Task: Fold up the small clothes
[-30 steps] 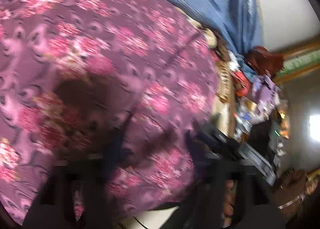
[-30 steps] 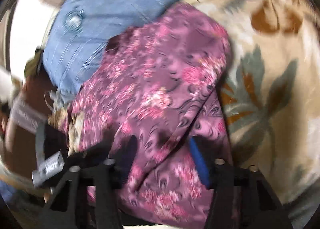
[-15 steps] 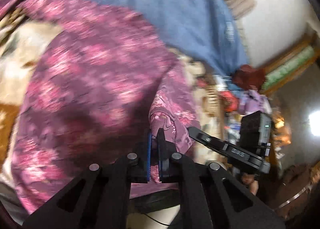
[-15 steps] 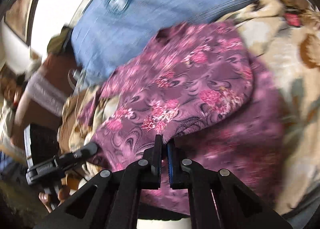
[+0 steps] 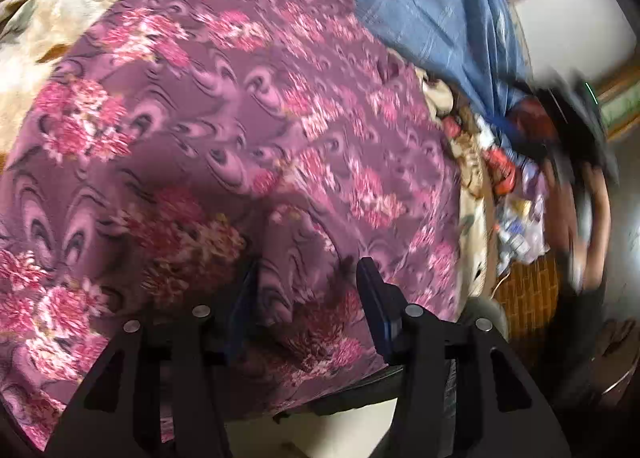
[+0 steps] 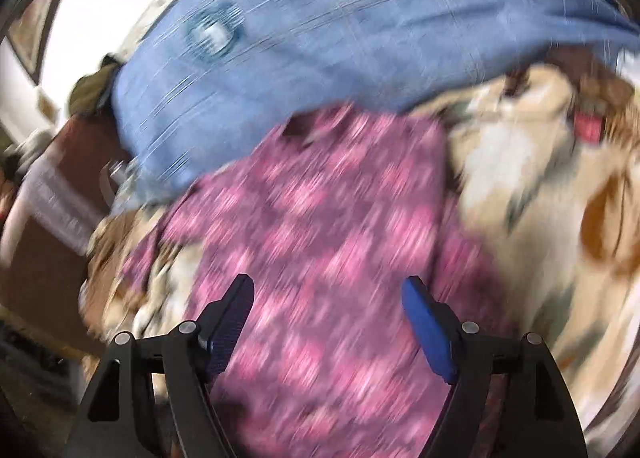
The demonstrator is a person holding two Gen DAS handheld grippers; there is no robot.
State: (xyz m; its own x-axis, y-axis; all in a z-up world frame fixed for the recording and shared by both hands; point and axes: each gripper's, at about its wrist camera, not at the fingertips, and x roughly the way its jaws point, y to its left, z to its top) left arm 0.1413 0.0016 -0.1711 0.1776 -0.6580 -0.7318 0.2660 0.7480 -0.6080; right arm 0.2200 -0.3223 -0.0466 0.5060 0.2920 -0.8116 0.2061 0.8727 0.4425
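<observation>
Lying spread on a cream flowered blanket (image 5: pixel 36 58): purple flowered garment (image 5: pixel 240 130), blue cloth (image 5: pixel 420 2) just beyond its far edge. Left gripper (image 5: pixel 304 290) low over the near hem, jaws opening, a ridge of fabric between them, pads not pressing. Right gripper (image 6: pixel 328 318) above the same garment, jaws opening wide, nothing pinched. Right view badly blurred.

We count one purple floral garment (image 5: pixel 224 130), one blue cloth (image 6: pixel 360 26) beyond it, and one cream blanket with brown leaf print (image 6: pixel 532 194) beneath both. We see two grippers, a left gripper (image 5: pixel 306 278) and a right gripper (image 6: pixel 328 298), each with two fingers.
</observation>
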